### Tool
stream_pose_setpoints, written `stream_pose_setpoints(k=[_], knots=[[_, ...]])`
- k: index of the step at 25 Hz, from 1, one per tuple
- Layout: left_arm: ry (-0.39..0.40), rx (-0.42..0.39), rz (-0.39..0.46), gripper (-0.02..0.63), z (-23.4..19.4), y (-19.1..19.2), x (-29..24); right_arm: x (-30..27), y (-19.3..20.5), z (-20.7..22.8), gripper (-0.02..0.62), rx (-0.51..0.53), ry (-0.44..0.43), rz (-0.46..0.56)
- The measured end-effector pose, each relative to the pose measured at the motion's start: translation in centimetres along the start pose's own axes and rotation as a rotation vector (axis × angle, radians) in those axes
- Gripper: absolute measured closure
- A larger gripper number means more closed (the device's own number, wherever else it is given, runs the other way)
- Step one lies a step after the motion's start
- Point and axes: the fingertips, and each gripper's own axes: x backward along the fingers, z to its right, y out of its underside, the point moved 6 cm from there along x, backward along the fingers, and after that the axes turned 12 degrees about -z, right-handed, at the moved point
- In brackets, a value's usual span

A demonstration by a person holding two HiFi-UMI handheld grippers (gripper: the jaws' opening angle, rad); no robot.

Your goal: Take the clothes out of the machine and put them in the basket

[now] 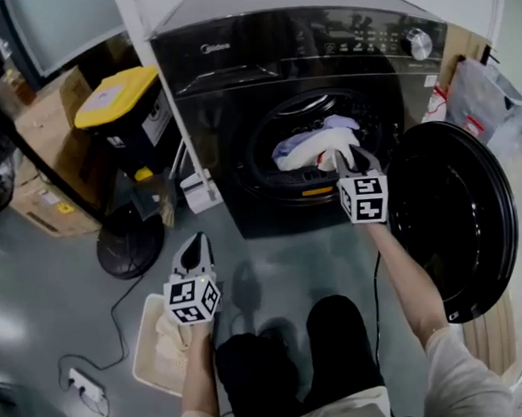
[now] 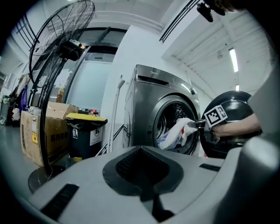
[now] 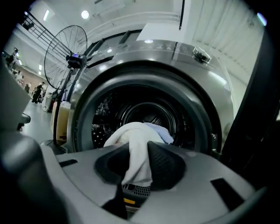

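The right gripper (image 3: 138, 164) is clamping a soft white cloth (image 3: 136, 144) between its jaws. The fabric is bunching into folds and draping down over the pads. The cloth is hanging at the open mouth of the washing machine (image 1: 260, 61), and a pale lavender-blue garment (image 1: 297, 144) is lying crumpled just behind it in the drum. The left gripper (image 1: 195, 245) is hovering, jaws pressed together on nothing, above the cream basket (image 1: 147, 340) on the floor, where some pale fabric (image 1: 170, 341) is lying.

Grey floor (image 1: 62, 297) — washing machine (image 1: 225, 81), basket (image 1: 145, 332), fan base (image 1: 130, 243) stand on it.
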Motion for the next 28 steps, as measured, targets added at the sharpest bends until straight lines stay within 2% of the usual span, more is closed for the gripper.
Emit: stream_pose_setpoints(k=[6,16,22,28], knots=[[-0.011,0.006,0.041,0.588,0.4,-2.4,1.9,5.4,-3.4,-1.2,0.48,0.019,-0.051,0.082],[-0.063,-0.001,0.064,0.588,0.4,-3.6,4.2,8.4,-4.5,-8.0,0.48,0.094,-0.247,0.129],[-0.188,0.018,0.05,0.588,-3.4,-1.8,8.4,7.7,-5.2,-15.3,0.48,0.115,-0.409,0.172],[-0.365,0.07,0.031,0.588,-8.8,1.3,16.4,8.1,-5.4,-25.6,0.48,0.149,-0.592,0.193]])
